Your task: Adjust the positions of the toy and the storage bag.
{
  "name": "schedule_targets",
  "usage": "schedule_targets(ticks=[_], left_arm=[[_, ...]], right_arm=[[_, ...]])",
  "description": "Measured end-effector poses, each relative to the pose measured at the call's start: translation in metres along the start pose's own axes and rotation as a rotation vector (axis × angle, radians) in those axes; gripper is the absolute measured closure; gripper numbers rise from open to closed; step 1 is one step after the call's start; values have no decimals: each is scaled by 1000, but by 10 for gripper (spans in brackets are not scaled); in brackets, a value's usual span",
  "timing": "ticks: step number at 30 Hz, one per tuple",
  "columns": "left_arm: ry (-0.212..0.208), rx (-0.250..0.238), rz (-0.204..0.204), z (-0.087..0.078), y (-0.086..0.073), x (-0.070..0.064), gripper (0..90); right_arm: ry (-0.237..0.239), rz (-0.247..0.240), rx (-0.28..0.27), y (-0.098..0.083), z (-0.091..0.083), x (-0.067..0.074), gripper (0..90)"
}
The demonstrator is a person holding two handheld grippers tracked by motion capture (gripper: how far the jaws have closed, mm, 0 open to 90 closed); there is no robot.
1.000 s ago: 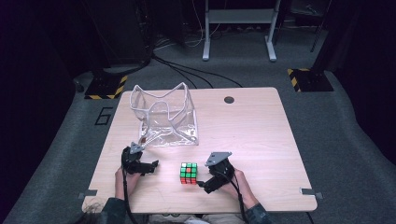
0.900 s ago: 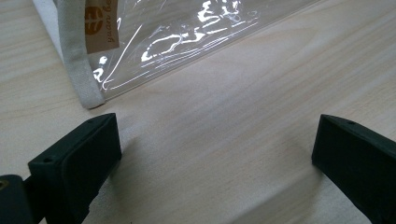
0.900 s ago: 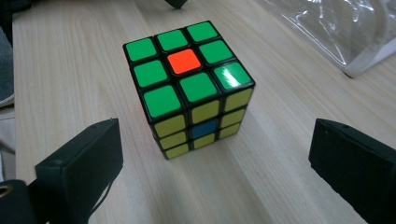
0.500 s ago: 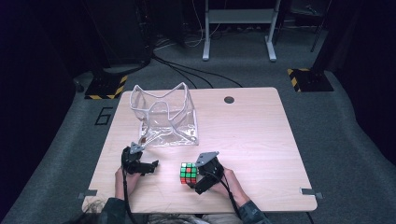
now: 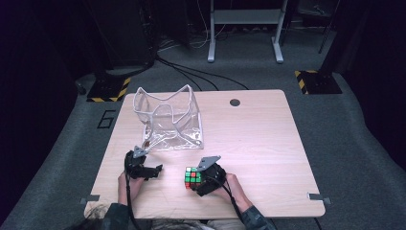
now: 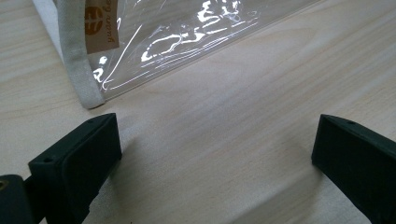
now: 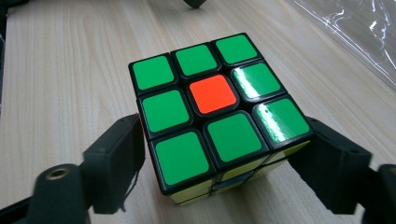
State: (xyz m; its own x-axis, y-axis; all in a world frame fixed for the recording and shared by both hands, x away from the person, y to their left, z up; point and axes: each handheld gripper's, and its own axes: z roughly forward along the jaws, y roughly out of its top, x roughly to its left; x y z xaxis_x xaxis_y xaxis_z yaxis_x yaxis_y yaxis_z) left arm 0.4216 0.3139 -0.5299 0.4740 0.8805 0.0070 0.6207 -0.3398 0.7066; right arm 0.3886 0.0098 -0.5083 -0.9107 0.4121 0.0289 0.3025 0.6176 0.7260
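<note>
Clear bag (image 5: 170,120) at 11 o'clock, contents hard to make out. Right gripper (image 5: 197,179) just closing around cube (image 5: 192,177), contact unclear. Left gripper (image 5: 154,170) spread wide, holding nothing.

A dark lab or studio: grey carpet, hazard-striped base plates (image 5: 109,89) and a metal stand (image 5: 244,28) beyond the wooden counter (image 5: 258,139).

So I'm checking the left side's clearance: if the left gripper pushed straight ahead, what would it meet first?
Probably the clear plastic bag, at its white-trimmed lower edge; the left gripper has open jaws over bare table.
</note>
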Motion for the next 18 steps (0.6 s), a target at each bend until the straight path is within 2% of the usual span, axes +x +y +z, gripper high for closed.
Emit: schedule_targets(ticks=[7,18], left_arm=[[0,0,-1,0,0,0,11],[-1,0,0,0,0,0,11]], right_arm=[[-26,11,16,-1,0,1,323],[-53,9,12,-2,-1,4,333]])
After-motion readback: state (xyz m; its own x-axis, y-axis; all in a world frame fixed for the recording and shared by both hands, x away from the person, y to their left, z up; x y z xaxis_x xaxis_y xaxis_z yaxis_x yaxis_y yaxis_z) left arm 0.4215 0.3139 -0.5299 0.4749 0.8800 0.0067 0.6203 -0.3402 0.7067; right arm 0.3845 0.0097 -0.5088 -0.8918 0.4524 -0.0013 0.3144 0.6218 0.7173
